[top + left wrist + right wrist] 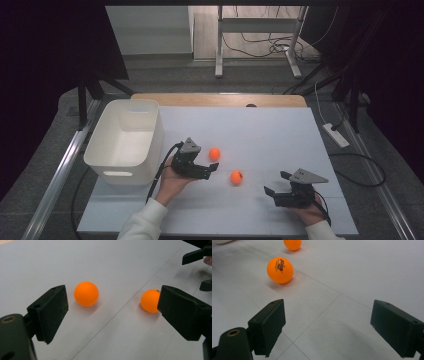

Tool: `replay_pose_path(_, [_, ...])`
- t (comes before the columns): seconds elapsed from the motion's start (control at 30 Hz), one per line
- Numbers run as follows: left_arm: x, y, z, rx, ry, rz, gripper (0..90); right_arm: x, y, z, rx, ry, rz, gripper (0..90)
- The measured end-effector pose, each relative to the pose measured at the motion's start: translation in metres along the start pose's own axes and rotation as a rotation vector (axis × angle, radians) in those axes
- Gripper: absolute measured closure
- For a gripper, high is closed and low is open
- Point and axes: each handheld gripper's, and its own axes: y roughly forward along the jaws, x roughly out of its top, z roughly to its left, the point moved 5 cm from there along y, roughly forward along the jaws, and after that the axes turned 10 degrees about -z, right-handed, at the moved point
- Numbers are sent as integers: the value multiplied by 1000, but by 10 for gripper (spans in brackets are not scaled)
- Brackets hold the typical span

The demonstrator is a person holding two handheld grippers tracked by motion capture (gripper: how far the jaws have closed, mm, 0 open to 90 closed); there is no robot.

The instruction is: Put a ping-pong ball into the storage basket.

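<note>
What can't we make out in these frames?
- Near ball, left gripper view: right side hidden behind that gripper's own jaw.
- Far ball, right gripper view: top cut off by the frame edge.
- Print on the near ball: too small to read.
- Bin, high view: floor washed out white.

The left gripper's finger (185, 312) hides part of one orange ball (149, 300)

Grey floor (165, 77), dark curtains (45, 60), metal desk frame (260, 30) behind, tangled cables (272, 47).
</note>
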Motion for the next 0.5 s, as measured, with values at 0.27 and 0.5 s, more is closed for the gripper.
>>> replay_pose_path(0.27, [2, 8, 0, -4, -1, 12, 107, 0, 0, -1, -1, -2, 1, 125])
replay_pose_path(0.5, [7, 15, -2, -10, 8, 28, 106, 0, 0, 0, 3, -4, -1, 125])
